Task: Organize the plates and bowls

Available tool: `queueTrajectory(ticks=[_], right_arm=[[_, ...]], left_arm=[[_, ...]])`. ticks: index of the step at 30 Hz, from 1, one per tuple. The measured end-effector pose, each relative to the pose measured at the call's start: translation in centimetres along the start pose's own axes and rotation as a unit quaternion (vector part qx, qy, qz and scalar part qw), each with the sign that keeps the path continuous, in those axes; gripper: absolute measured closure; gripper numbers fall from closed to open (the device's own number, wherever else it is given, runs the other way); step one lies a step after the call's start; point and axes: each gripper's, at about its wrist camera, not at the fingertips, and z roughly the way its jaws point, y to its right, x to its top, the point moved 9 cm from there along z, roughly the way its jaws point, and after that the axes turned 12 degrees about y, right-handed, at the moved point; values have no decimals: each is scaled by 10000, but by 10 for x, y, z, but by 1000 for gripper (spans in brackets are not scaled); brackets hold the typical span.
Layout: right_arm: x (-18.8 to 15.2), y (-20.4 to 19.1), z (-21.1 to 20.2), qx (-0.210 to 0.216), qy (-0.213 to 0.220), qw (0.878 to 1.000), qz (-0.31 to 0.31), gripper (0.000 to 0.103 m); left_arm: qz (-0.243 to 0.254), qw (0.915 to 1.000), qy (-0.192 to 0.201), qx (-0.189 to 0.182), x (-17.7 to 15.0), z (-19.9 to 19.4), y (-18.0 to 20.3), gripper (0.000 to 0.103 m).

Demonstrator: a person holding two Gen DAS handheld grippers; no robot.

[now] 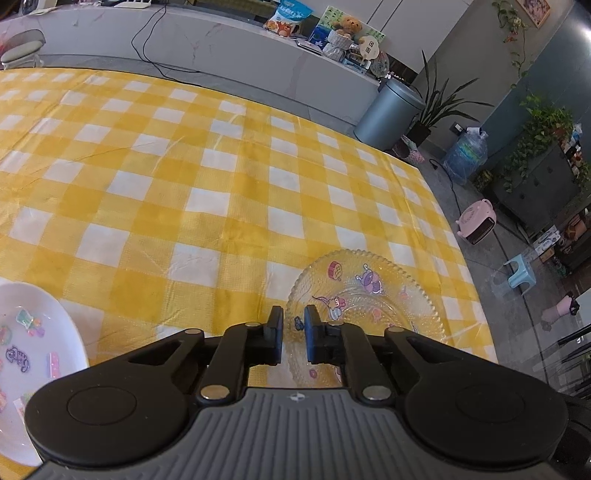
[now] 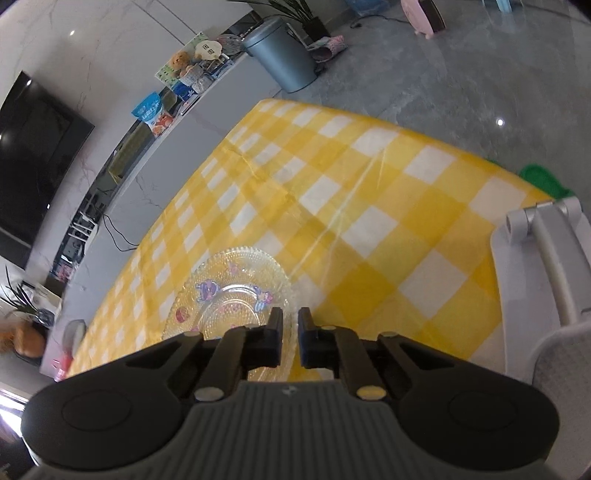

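Reading from the near edge: the left claw [image 1: 293, 321] points down at the desk [image 1: 184, 184], which carries a yellow-and-white checked cloth. Its jaws stand narrowly apart and straddle the left rim of the glass plate [image 1: 369, 291]. Whether the pads press on the rim cannot be told from this view.

The right claw [image 2: 290, 321] is clenched on the opposite rim of the same glass plate [image 2: 229, 295], with the beaded edge running between its pads.

The glass plate is clear, with a beaded border and cartoon prints. It sits near the desk corner, close to the near edge. A white plate [image 1: 37, 332] with coloured stickers lies flat on the cloth to the left of the left claw, well apart from the glass plate.

A grey-white chair frame [image 2: 546, 266] stands at the right side of the desk.

Beyond the desk, on the floor:
- a grey-blue bin [image 1: 388, 114]
- a water bottle [image 1: 465, 155]
- a pink heater [image 1: 476, 221]

A long white ledge [image 1: 221, 44] along the far wall holds a toy bear [image 1: 351, 26] and snack bags. A dark screen [image 2: 33, 155] hangs on the wall.
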Motion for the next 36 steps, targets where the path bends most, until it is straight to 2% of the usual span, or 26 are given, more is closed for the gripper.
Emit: queueTrajectory(ticks=[7,15,26,36], right_arm=[[-1,-4,-2,-15,11,9998,-194,98],[-1,-15,-15,179,32,9994,-298,99],[-14,-10,-62,547,-119,9983,-128,98],[-38,-8,-104,643,-195,9977,-59,98]], left_arm=[[125,9999,-6,38,2,-5,0,93],[212,9996,92,137,7,-23,-1,94],[450,9987,197,-103,0,-81,3,95],[541,9983,149,-126,-18,-128,-9,95]])
